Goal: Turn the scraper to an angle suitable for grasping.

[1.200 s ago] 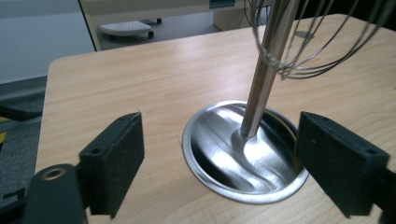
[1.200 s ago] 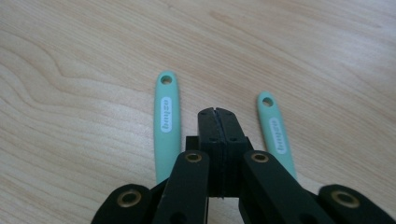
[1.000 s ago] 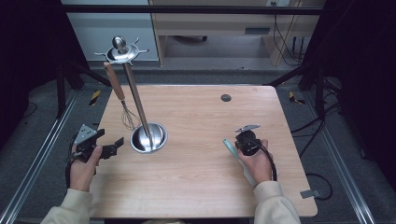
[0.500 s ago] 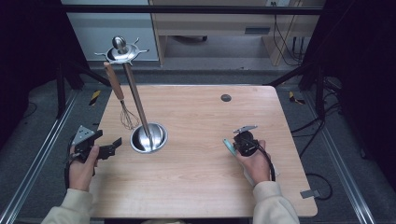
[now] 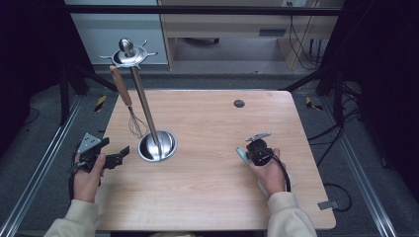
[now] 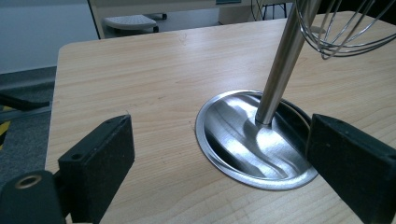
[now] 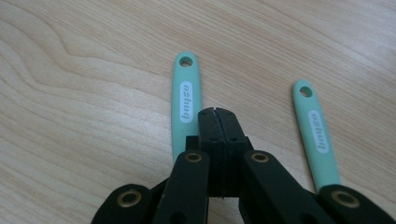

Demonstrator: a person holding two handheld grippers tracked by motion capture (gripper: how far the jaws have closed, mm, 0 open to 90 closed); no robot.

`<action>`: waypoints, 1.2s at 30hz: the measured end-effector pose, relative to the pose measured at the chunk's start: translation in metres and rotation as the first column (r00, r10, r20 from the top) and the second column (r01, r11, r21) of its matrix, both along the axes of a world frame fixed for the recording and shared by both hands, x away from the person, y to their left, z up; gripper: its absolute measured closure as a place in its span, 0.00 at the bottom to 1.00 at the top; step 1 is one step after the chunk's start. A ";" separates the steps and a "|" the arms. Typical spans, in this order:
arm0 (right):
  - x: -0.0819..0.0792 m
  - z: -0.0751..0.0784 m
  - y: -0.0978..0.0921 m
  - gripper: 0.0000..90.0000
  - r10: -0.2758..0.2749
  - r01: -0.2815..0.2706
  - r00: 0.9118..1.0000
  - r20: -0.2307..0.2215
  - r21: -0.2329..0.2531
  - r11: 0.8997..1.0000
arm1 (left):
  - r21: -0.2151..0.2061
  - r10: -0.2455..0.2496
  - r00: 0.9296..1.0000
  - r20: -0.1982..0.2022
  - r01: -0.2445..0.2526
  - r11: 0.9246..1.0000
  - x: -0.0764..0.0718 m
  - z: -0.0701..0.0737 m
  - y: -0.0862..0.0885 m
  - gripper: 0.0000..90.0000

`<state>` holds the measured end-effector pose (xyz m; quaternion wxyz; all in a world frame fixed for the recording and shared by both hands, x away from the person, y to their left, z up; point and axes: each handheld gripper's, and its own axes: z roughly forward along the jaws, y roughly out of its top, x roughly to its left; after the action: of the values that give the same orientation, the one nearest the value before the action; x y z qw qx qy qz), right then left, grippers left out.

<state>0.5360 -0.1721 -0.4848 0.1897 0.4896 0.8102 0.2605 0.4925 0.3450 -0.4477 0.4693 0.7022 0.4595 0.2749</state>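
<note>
Two hand-held grippers sit low in the high view, and little separates this moment from the earlier frames: the left gripper (image 5: 120, 155) has crept slightly toward the lower left, and the right gripper (image 5: 248, 149) has slid a touch lower, closer to the person's edge of the table.

In the right gripper view, the right gripper's jaws are pressed flat together with nothing visibly between them. Two mint-green plastic utensil handles (image 7: 187, 100) with hanging holes lie flat on the light wooden table (image 5: 212, 197), one touching the jaws' left side at centre frame, the other (image 7: 316, 133) apart at the right. In the high view only a sliver of green (image 5: 240, 154) shows, just left of that gripper.

The left gripper view shows the left gripper's jaws spread wide and empty, framing the round steel base (image 6: 254, 140) of a utensil stand. Its polished pole (image 5: 145, 108) rises toward the upper left of the high view. Beyond, a wire whisk with a wooden handle (image 5: 123, 96) hangs from the stand's crown. A small dark grommet (image 5: 239, 103) sits on the far tabletop.
</note>
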 end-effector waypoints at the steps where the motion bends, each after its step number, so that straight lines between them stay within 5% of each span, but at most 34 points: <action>1: -0.001 0.000 0.001 1.00 0.004 -0.004 1.000 -0.003 0.002 1.000 | 0.001 0.000 1.000 -0.001 0.000 1.000 0.000 0.000 0.000 0.08; 12: -0.006 0.001 0.012 1.00 0.068 -0.068 0.998 -0.012 0.001 0.998 | 0.001 -0.002 1.000 0.001 0.002 1.000 0.000 0.000 0.000 0.08; 23: -0.017 0.003 0.027 1.00 0.170 -0.170 0.985 -0.043 -0.009 0.985 | 0.004 -0.001 1.000 -0.001 0.001 1.000 0.000 0.000 0.000 0.09; 36: -0.025 0.010 0.028 1.00 0.204 -0.206 0.977 -0.056 -0.036 0.978 | 0.003 0.003 1.000 0.000 -0.003 1.000 0.000 -0.001 0.002 0.08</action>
<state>0.5113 -0.1439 -0.4747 0.1510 0.4060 0.8663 0.2487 0.4929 0.3469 -0.4482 0.4675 0.7023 0.4603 0.2762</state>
